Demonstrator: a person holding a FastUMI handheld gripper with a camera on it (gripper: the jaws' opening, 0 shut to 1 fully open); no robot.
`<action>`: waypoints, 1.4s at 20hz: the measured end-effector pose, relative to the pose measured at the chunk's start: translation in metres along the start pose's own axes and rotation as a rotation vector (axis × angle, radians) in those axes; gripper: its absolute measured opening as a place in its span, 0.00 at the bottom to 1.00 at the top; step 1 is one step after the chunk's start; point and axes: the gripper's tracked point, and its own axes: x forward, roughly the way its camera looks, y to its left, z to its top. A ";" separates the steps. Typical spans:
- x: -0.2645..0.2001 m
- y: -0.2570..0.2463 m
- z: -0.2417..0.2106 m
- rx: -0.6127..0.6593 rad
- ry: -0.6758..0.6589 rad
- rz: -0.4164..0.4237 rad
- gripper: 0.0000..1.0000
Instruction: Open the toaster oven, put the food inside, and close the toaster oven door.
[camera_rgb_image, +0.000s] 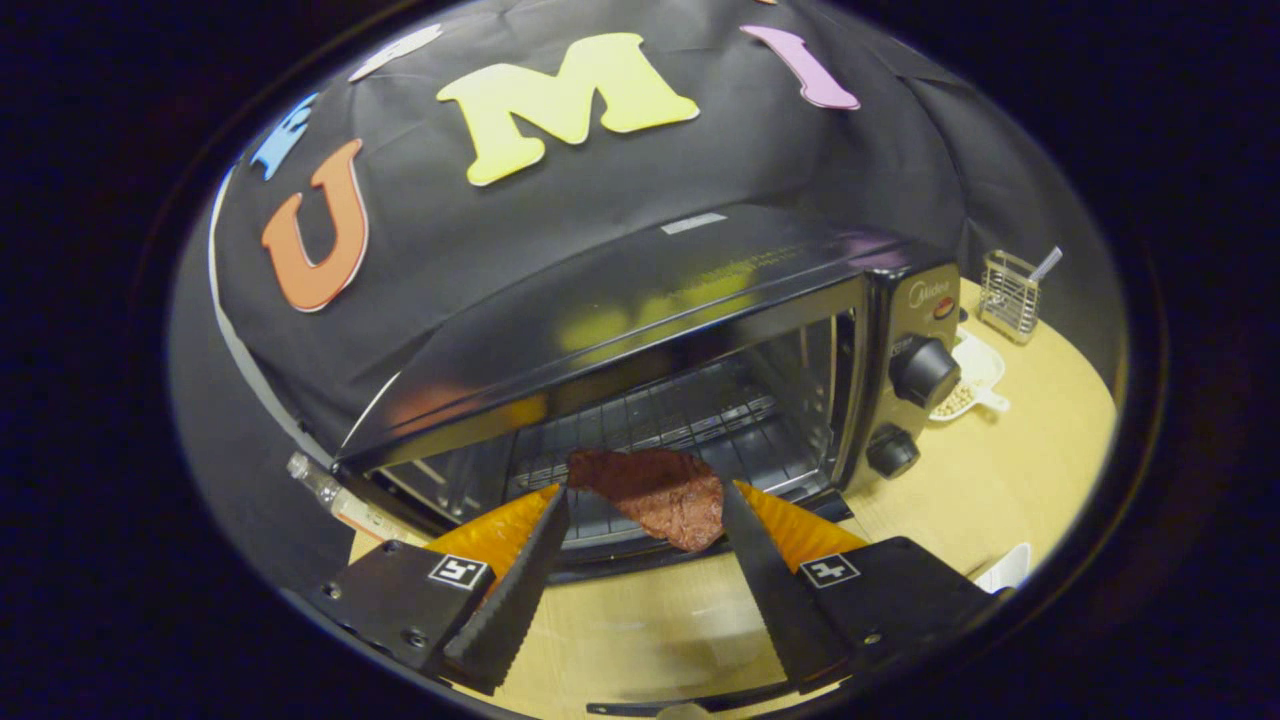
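Note:
The black toaster oven (640, 300) stands on the wooden table (960, 500) with its door (600, 560) folded down and open. Inside, the wire rack (690, 410) is bare. A flat brown piece of meat (665, 500) hangs between my fingertips, right at the oven's mouth above the lowered door. My gripper (645, 492) is shut on the meat, one finger pressing on each side of it. Part of the meat droops below the fingertips towards the door.
Two black knobs (922, 370) sit on the oven's right panel. To the right of the oven are a white dish of beans (972, 375) and a wire basket (1008, 295). A small bottle (315, 482) lies left of the oven.

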 end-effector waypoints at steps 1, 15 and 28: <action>-0.007 0.001 -0.002 -0.024 0.005 0.004 0.98; -0.109 -0.049 -0.047 -0.254 0.132 0.001 0.98; -0.123 -0.079 -0.170 -0.275 0.328 -0.071 0.98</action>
